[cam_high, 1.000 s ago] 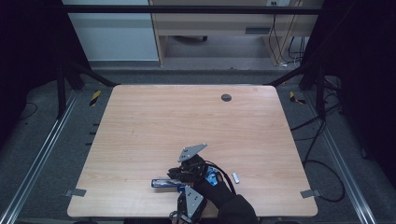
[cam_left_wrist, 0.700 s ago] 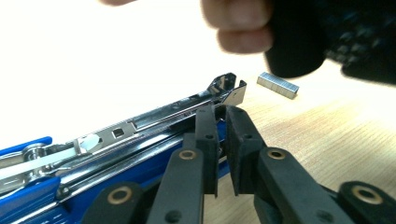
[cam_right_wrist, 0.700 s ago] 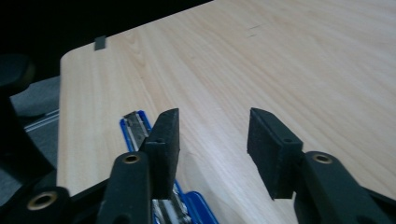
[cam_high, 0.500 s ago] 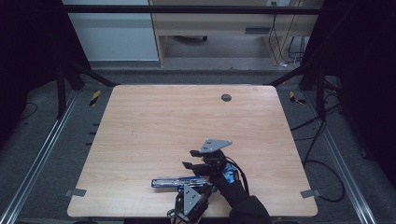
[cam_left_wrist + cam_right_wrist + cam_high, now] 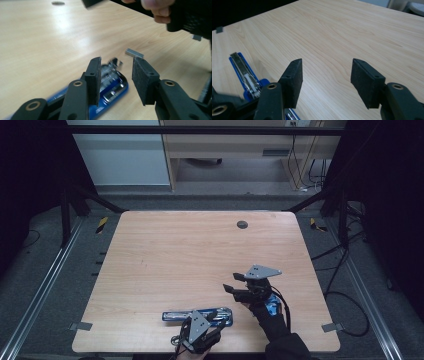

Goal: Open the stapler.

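Flat on the desk (image 5: pixel 165 250), close to its near edge and about midway along it, a blue stapler (image 5: pixel 200 314) is seen, opened out so that its metal magazine is exposed. Just above it the left tongs (image 5: pixel 116 77) are held; their jaws have just been opening and stand apart, with nothing pressed between the pads. A small strip of staples (image 5: pixel 134 53) lies on the wood just beyond the stapler's end. Toward the near right corner the right tongs (image 5: pixel 231 283) are held off the stapler, jaws just opened wide and empty.
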`<control>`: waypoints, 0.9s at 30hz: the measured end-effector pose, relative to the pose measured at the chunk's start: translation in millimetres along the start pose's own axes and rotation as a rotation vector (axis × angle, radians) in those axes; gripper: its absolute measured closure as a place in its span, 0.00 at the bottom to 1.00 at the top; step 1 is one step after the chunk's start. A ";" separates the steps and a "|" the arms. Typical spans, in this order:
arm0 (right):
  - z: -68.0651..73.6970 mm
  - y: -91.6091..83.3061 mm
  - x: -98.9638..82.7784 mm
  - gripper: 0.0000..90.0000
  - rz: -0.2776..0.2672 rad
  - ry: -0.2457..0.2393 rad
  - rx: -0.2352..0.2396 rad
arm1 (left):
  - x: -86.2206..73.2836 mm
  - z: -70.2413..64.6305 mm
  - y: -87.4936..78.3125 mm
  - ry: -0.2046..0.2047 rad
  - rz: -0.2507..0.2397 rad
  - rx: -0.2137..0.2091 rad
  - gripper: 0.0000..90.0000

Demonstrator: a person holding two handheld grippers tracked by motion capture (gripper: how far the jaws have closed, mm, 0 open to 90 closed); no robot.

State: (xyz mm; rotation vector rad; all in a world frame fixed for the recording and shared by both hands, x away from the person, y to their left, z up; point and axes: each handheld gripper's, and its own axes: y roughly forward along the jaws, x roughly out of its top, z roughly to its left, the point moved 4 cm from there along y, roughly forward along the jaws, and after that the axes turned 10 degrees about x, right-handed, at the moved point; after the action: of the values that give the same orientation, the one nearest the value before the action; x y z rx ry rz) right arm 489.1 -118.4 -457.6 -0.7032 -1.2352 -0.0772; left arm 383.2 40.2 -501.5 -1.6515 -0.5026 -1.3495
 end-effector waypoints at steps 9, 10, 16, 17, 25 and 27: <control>-13.5 -29.6 -19.7 0.62 0.031 0.019 -0.075 | 41.5 27.7 0.1 0.029 -0.013 -0.023 0.57; -15.0 -31.8 -21.8 0.64 0.036 0.016 -0.085 | 45.6 31.6 0.1 0.029 -0.012 -0.023 0.56; -21.6 -46.3 -27.2 0.69 0.035 0.049 -0.122 | 65.1 55.5 -2.8 0.057 -0.003 -0.012 0.54; -21.9 -48.3 -27.9 0.70 0.037 0.055 -0.129 | 67.3 60.0 -4.1 0.059 0.000 -0.008 0.54; -24.3 -56.5 -33.1 0.72 0.092 0.063 -0.162 | 73.6 97.8 -20.6 0.101 -0.009 0.070 0.50; -24.4 -57.3 -33.8 0.71 0.099 0.073 -0.163 | 71.7 107.4 -24.3 0.101 -0.004 0.086 0.49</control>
State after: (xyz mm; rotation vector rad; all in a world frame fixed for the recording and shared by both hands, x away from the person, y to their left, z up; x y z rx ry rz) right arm 473.5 -187.0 -465.3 -0.8951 -1.1306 -0.1216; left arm 445.9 125.8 -424.1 -1.5056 -0.4975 -1.3881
